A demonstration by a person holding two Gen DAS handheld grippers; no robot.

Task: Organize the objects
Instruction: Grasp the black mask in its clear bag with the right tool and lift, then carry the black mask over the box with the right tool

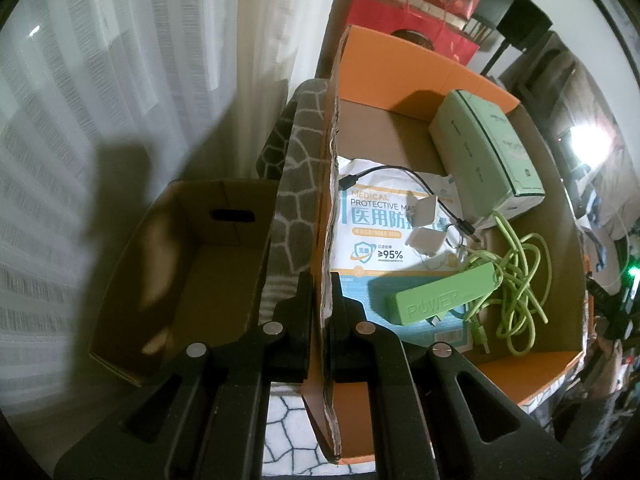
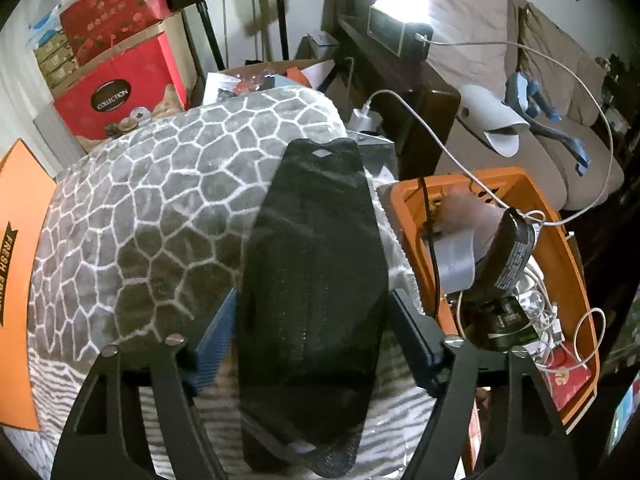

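The near end of the black face mask (image 2: 316,300) runs out of the right wrist view, and its ear loops cannot be made out. The right hand-held gripper (image 2: 312,344) stands wide, a finger on either side of the mask, pads seemingly not pressing it. The mask lies on a grey cushion (image 2: 160,208) with a white cell pattern.

The left hand-held gripper (image 1: 320,316) is closed narrow on the torn cardboard wall (image 1: 330,200) of the orange box (image 1: 532,376), one finger inside and one outside. To its left an empty brown carton (image 1: 192,264) sits close against the patterned cushion, leaving little gap between them.

In the orange box lie a medical mask packet (image 1: 376,236), two white plugs (image 1: 426,224) with a black cable (image 1: 400,172), a green power bank (image 1: 440,300) with a tangled green cable (image 1: 520,276), and a pale green box (image 1: 488,156) at the far right.

Right of the cushion, an orange crate (image 2: 560,264) holds a dark adapter (image 2: 516,248), white cables and a red packet, crowded and hard to separate
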